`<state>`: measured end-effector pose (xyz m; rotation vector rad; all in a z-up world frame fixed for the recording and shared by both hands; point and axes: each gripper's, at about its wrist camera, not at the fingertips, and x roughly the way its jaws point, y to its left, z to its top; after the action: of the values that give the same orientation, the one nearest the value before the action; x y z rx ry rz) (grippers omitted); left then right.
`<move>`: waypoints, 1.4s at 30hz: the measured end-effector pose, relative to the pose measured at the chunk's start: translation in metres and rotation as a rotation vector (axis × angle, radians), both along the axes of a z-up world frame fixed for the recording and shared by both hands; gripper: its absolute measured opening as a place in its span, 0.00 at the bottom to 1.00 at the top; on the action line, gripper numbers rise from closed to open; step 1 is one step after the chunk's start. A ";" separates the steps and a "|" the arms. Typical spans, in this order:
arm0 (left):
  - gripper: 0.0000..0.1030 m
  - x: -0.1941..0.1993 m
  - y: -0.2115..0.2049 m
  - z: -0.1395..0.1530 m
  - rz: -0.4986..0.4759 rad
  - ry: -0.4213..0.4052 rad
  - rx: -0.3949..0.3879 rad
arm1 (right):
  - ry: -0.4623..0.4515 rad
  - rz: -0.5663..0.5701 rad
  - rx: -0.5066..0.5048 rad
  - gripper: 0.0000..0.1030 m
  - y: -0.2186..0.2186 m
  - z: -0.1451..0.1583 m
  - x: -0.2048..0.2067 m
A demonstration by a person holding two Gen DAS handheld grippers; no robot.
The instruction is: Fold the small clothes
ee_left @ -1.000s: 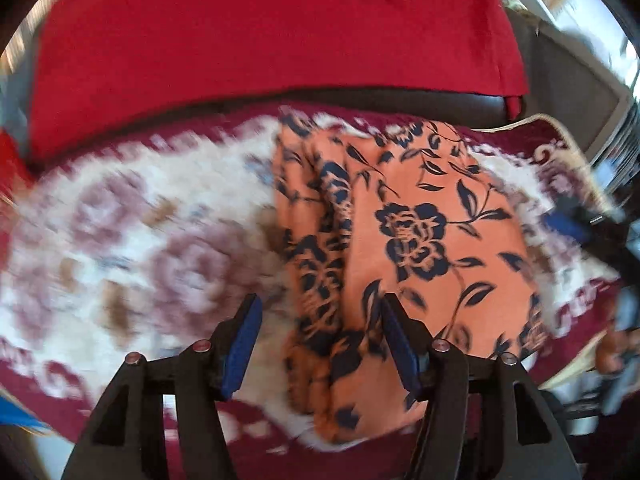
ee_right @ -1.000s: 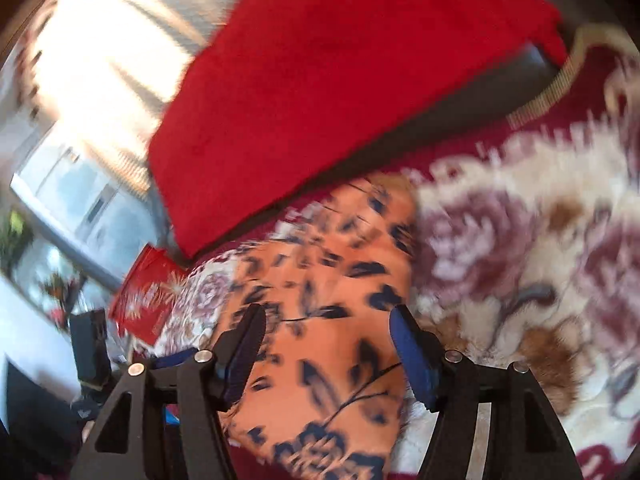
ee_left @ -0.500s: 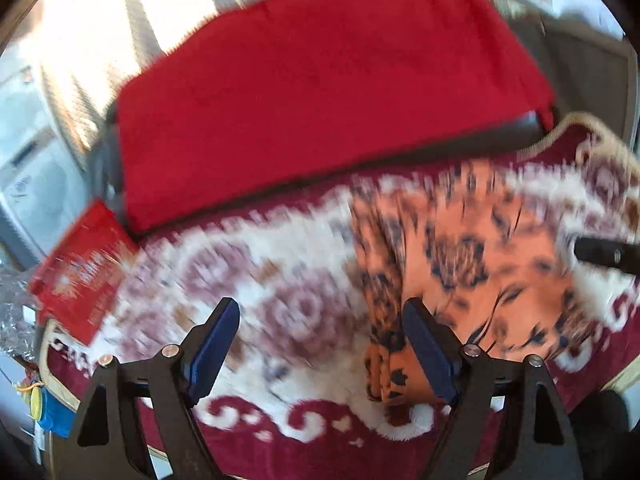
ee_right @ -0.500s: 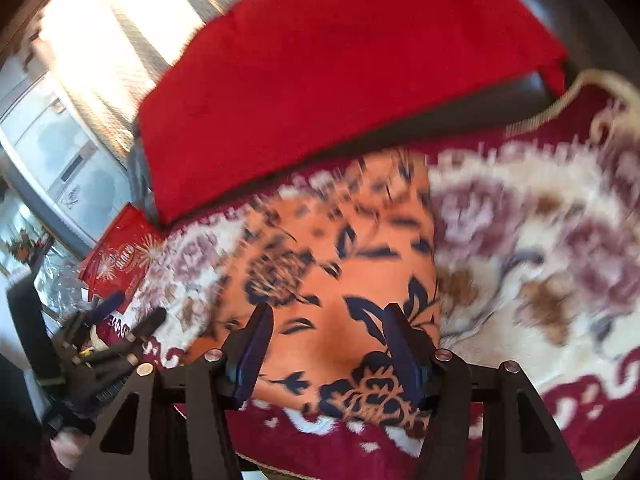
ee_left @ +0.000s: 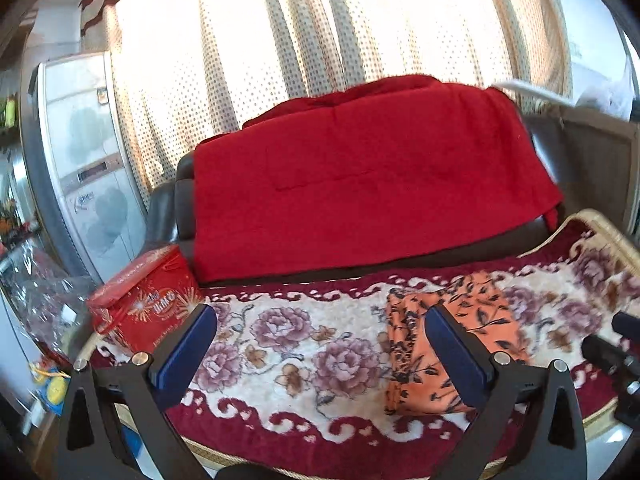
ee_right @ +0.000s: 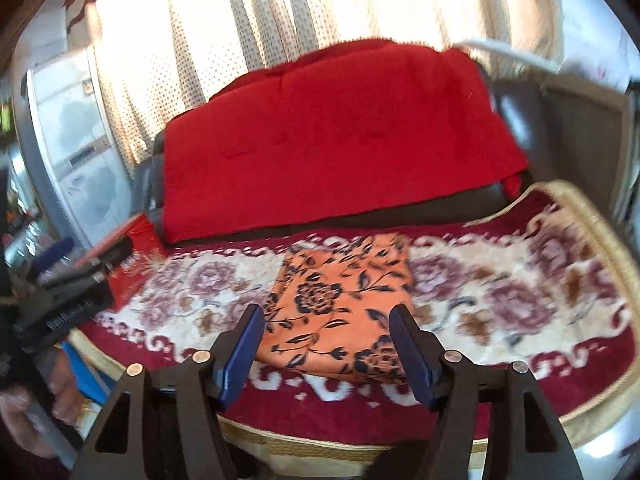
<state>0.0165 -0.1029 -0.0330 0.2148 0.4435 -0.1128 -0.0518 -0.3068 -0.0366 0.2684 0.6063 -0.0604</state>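
An orange garment with a dark floral print (ee_left: 452, 340) lies folded into a rectangle on the flowered rug-covered seat (ee_left: 312, 344); it shows in the right wrist view (ee_right: 340, 304) too. My left gripper (ee_left: 320, 348) is open and empty, held back from the seat, with the garment to the right behind its right finger. My right gripper (ee_right: 326, 354) is open and empty, held back in front of the garment's near edge. The left gripper shows at the left of the right wrist view (ee_right: 72, 280).
A red blanket (ee_left: 360, 184) covers the sofa back behind the seat. A red printed box (ee_left: 144, 300) stands at the seat's left end. A white appliance (ee_left: 88, 172) and spotted curtains (ee_left: 320, 32) are behind. The seat's front edge (ee_right: 360, 448) is close below the grippers.
Both grippers have pulled back and up from the garment, which now looks smaller and farther away. The left gripper's jaws have opened wider. The garment lies still.
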 end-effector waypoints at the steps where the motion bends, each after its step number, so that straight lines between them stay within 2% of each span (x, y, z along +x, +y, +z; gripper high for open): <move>1: 1.00 -0.005 0.005 0.006 0.000 0.000 -0.024 | -0.004 -0.005 -0.020 0.66 0.003 0.003 -0.004; 7: 1.00 -0.017 0.024 0.022 -0.009 -0.020 -0.092 | -0.056 -0.048 -0.054 0.67 0.012 0.023 -0.026; 10: 1.00 -0.021 0.030 0.027 0.001 -0.041 -0.099 | -0.067 -0.059 -0.081 0.68 0.020 0.029 -0.031; 22: 1.00 -0.033 0.039 0.040 -0.004 -0.101 -0.112 | -0.099 -0.055 -0.066 0.68 0.037 0.043 -0.034; 42: 1.00 -0.021 0.048 0.036 -0.031 -0.090 -0.141 | -0.076 -0.066 -0.101 0.68 0.047 0.047 -0.019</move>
<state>-0.0043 -0.0546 0.0034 0.0874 0.3415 -0.1633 -0.0712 -0.2597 0.0104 0.1918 0.5173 -0.1437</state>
